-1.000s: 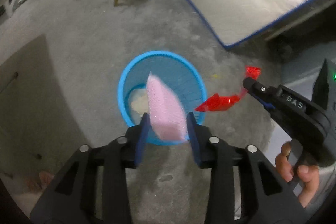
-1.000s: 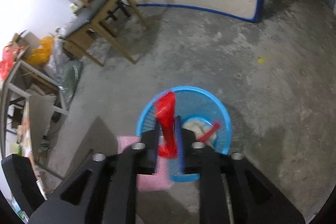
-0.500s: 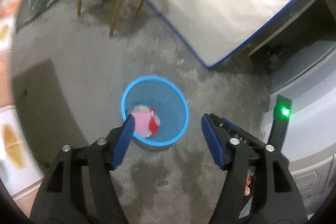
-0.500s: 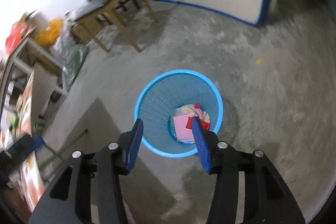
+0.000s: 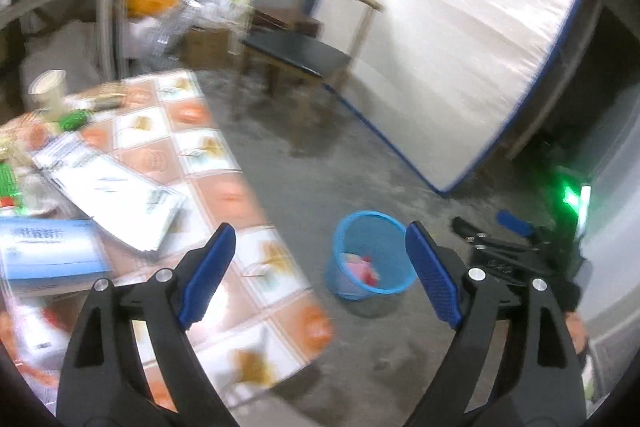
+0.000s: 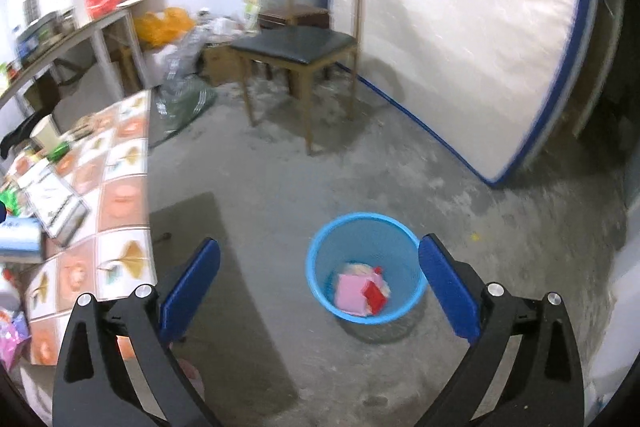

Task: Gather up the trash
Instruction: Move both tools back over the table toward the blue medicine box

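Left tool (image 5: 320,267) just opened wide, empty | right tool (image 6: 319,277) same | pink packet (image 6: 352,294), red wrapper (image 6: 374,295) in blue bin (image 6: 320,251)

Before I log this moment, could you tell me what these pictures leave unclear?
- Left wrist view: items on the patterned table are motion-blurred, labels unreadable.
- Right wrist view: pale trash in the blue bin lies under the pink piece and red wrapper.
- Table's near end is cut off in both views.

Blue mesh bin (image 6: 366,267); pink packet (image 6: 352,294), red wrapper (image 6: 374,294) inside; orange-white tiled tablecloth (image 6: 120,195).
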### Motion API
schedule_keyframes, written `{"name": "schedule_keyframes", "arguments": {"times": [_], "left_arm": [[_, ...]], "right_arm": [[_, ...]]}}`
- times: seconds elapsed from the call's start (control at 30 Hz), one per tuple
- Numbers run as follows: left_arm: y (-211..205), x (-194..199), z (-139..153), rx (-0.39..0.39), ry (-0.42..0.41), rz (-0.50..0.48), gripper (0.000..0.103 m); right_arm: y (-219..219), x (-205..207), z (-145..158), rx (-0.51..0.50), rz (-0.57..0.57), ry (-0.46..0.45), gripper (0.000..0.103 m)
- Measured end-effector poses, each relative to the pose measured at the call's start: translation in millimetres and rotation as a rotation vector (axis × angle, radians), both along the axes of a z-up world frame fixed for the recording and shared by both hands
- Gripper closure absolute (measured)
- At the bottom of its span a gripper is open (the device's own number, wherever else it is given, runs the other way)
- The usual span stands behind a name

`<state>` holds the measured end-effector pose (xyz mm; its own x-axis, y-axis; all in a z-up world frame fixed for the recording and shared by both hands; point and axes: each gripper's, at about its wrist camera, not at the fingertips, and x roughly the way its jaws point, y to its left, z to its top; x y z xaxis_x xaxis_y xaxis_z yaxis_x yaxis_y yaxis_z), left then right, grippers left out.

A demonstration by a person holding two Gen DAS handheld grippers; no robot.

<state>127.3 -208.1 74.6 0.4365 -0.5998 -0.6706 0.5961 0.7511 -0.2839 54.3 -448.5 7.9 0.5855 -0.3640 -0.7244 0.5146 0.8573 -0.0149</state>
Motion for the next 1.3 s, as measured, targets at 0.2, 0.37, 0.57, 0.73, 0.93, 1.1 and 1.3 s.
{"name": "schedule_keyframes", "arguments": {"times": [0.2, 0.37, 0.57, 0.73, 0.93, 1.1, 1.3], "left_arm": [[105, 7, 6, 0.012, -0.03, 0.172, 0.02], [183, 0, 10, -0.003, -0.09, 0.282, 0.02], [257, -19, 7, -0.047, -0.124, 0.378, 0.02], [292, -17, 2, -0.093, -0.135, 0.413, 0.02], [311, -3, -5, -0.132, -0.156, 0.375, 0.02], [322, -7, -13, -0.133, -0.159, 0.287, 0.02], [337, -9, -21, -0.149, -0.134, 0.242, 0.02]], "right_arm": [[69, 27, 23, -0.103, 0.136, -0.063, 0.006], [113, 45, 37, -0.022, 0.304, -0.159, 0.006], [166, 74, 41, 0.089, 0.445, -0.158, 0.007], [194, 93, 47, 0.184, 0.505, -0.163, 0.006], [222, 115, 50, 0.242, 0.546, -0.146, 0.006], [240, 131, 43, 0.28, 0.571, -0.11, 0.007], [249, 147, 37, 0.308, 0.579, -0.085, 0.007]]}}
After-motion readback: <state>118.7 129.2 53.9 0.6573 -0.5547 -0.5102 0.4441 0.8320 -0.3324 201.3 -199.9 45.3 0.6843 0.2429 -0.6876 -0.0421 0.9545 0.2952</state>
